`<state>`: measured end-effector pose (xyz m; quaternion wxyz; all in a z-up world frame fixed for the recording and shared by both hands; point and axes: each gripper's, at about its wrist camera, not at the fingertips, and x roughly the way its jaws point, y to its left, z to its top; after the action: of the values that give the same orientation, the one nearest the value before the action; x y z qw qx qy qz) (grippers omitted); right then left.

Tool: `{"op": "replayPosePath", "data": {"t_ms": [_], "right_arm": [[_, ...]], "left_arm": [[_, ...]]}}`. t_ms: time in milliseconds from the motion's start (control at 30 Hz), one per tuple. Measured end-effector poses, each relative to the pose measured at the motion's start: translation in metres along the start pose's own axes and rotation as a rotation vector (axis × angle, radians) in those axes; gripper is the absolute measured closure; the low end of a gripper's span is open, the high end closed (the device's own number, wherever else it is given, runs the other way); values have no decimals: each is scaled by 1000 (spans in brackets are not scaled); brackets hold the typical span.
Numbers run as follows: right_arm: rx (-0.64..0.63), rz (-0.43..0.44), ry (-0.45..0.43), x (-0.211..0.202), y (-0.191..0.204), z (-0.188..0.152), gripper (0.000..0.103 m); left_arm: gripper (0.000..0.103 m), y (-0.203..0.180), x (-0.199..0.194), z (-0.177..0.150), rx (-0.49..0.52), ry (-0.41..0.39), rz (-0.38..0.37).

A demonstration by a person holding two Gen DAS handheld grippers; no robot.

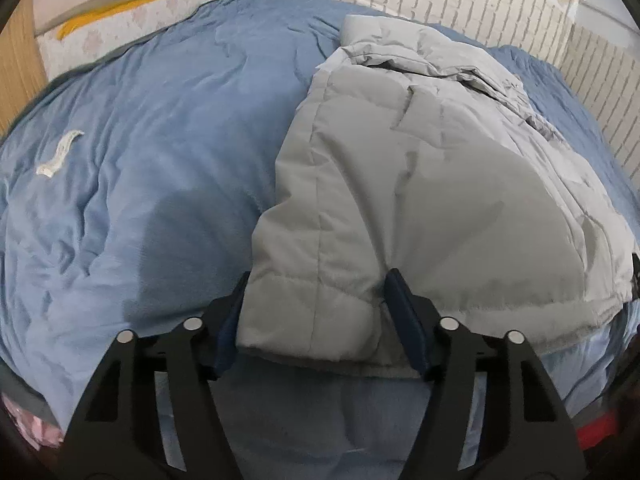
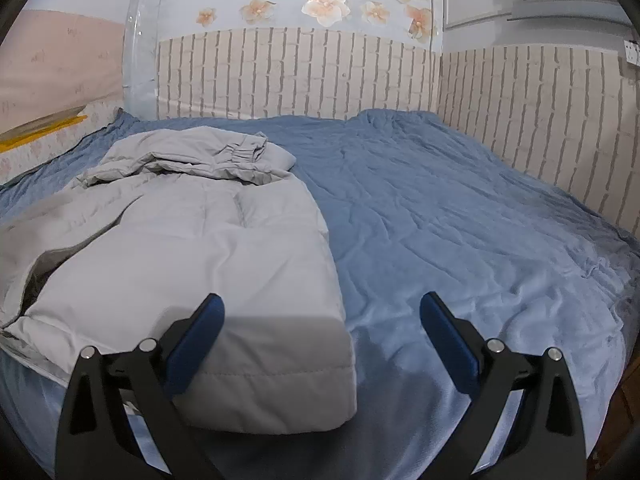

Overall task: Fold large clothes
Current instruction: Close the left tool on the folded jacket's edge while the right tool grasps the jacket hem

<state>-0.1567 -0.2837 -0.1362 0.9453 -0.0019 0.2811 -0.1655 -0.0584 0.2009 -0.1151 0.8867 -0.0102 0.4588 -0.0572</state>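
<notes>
My left tool point(image 1: 316, 312) straddles the near hem of the grey padded jacket point(image 1: 420, 168), jaws wide and not pinching; my right tool point(image 2: 322, 344) gapes over its corner. The jacket lies half-folded on the blue bedspread point(image 2: 460, 220). Puffy layers could slip out, undoing the fold.
</notes>
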Motion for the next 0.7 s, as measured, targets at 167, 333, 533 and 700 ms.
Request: {"op": "replayPosePath", "data": {"t_ms": [167,333,533,700], "right_arm": [[0,2,4,-2,-1,-1,5],[20,-9,32,-7,-7,0,5],[48,35,98,0,-13,-4,5],[129,175,192,11,-17,-11,28]], "left_arm": [[54,8,-9,3,-35,3,-27],[62,-1,-9,7,4,5,10],[69,-17,5,8,53,23,12],[69,-20,7,9,55,28,17]]}}
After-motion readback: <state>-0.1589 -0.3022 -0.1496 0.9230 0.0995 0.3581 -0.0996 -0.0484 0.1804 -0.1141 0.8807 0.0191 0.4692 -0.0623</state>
